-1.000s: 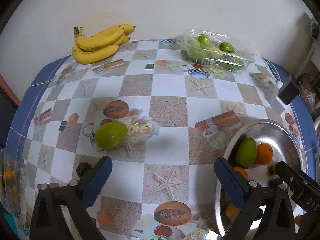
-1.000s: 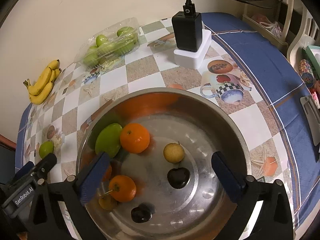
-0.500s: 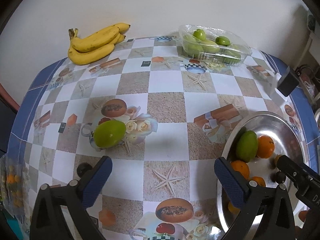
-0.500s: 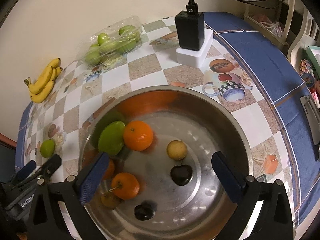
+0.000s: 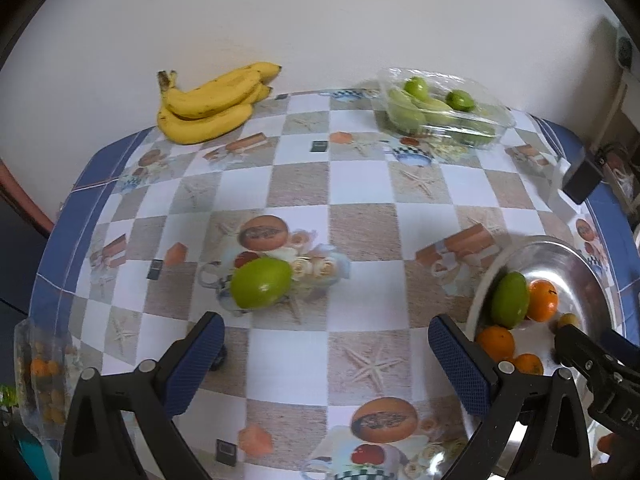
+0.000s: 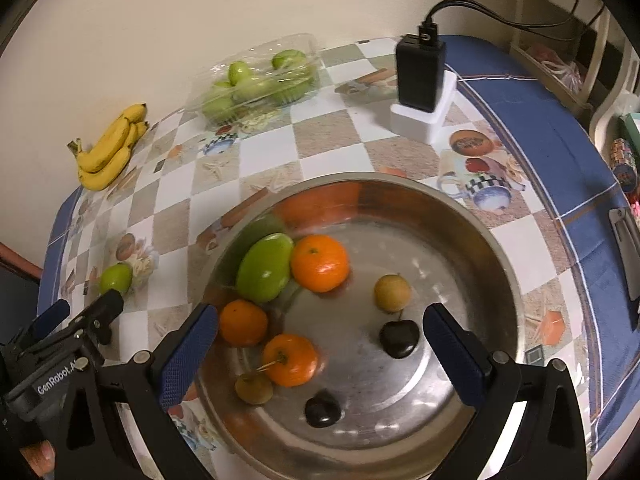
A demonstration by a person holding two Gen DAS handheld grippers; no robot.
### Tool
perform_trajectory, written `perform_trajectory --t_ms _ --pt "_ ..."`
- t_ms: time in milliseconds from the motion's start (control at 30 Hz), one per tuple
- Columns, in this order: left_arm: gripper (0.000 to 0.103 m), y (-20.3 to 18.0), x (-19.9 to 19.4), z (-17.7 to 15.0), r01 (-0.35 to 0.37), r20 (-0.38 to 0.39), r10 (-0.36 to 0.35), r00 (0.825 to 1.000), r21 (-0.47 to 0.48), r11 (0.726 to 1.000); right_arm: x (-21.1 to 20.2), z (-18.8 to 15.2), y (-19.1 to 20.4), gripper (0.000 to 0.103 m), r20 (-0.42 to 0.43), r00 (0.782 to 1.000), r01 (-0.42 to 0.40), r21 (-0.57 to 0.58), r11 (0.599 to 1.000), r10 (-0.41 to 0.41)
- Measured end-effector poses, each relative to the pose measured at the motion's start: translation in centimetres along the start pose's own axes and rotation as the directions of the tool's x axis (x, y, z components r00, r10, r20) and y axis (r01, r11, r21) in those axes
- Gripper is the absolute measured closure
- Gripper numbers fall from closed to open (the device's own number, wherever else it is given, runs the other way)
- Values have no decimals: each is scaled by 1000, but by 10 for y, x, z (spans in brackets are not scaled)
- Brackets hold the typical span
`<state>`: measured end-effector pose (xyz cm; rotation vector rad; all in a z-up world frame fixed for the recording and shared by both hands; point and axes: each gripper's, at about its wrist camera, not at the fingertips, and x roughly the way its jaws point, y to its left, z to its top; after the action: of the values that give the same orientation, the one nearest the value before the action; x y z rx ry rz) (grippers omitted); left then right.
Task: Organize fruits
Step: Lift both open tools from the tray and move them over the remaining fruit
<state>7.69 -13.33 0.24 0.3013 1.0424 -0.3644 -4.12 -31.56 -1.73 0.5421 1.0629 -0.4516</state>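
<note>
Both tools released, jaws spread wide, nothing gripped. My left tool (image 5: 326,354) hangs low over the worktop (image 5: 360,184), aimed at the loose green fruit (image 5: 262,283) that sits alone on the printed cloth, just ahead of my left finger and off-centre to that side. My right tool (image 6: 320,344) hovers above the steel bowl (image 6: 496,240).

Step in hand, my guess: collecting or sorting, with the lone green fruit as the left-side target. Which way the sort goes, bowl to worktop or reverse, I cannot tell from here. Next move for the left: slide forward and a bit left so the fruit sits between the pads, drop lower, then close gently across its short axis.

Fruit look: oval, smooth, glossy green, lying on its side; likely firm, may roll if nudged.

In the bowl: a matching green fruit (image 6: 265,268) touching an orange (image 6: 320,263), two smaller oranges near my left finger, two small yellowish round fruits, two dark ones. At the back, a banana bunch (image 5: 212,106) by the wall and a clear clamshell tray (image 5: 444,108) of green fruits. Black charger (image 6: 420,72) on a white block, right rear.
</note>
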Motion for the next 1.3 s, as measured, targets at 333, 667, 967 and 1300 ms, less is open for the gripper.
perform_trajectory --t_ms 333,667,967,1300 --pt "0 45 -4 -1 -70 -9 70 997 5 998 3 -6 30 1 -20 1000 -2 -60 998 0" --pt "0 106 -7 -6 -111 -23 110 994 -80 991 7 -18 77 1 -45 999 -22 -156 988 16" --pt "0 157 -3 -14 -90 -30 85 996 -195 977 12 -25 126 1 -70 992 -115 -210 971 103" --pt "0 168 14 -19 -56 -53 44 998 -242 969 30 -23 161 1 -79 989 -143 -260 955 126"
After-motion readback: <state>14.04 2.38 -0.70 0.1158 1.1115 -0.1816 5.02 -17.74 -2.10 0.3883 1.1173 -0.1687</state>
